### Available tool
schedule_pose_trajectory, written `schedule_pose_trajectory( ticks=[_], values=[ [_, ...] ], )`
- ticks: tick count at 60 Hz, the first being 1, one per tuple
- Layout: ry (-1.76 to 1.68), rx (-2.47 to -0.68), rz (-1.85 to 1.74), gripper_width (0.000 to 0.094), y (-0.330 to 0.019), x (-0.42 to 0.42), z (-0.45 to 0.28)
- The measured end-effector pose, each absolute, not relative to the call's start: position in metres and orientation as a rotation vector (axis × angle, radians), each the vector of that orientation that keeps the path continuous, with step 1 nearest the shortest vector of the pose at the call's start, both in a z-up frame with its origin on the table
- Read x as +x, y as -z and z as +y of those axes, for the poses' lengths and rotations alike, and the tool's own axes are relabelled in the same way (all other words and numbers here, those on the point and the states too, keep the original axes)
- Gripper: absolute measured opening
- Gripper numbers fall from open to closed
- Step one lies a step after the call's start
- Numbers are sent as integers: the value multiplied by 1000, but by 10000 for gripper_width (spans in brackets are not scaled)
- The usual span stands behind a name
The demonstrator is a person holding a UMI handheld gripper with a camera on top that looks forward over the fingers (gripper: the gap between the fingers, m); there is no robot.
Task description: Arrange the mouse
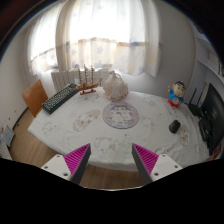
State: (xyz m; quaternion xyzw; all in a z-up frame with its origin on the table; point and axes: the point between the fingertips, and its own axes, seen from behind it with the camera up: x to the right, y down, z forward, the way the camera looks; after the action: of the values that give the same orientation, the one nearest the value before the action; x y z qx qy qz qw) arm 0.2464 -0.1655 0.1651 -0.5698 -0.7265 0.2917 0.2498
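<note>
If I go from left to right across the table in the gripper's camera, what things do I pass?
Keyboard → model ship → round mat → toy figure. The small dark mouse lies nearer, about under the toy figure. The gripper is open and holds nothing.

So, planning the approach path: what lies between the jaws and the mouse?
Gripper view: only bare tablecloth between the gripper, jaws open, and the mouse; the round mat sits off that line.

Daylight through curtained window (100, 40), bright glare there, fisheye bending at edges
</note>
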Motion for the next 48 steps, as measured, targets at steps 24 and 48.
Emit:
schedule_pose_trajectory(
  ticks=[24, 48],
  values=[
    [-671, -1717, -1786, 854, -144, 232, -38],
    [-545, -1809, -1614, 857, -105, 226, 100]
  ],
)
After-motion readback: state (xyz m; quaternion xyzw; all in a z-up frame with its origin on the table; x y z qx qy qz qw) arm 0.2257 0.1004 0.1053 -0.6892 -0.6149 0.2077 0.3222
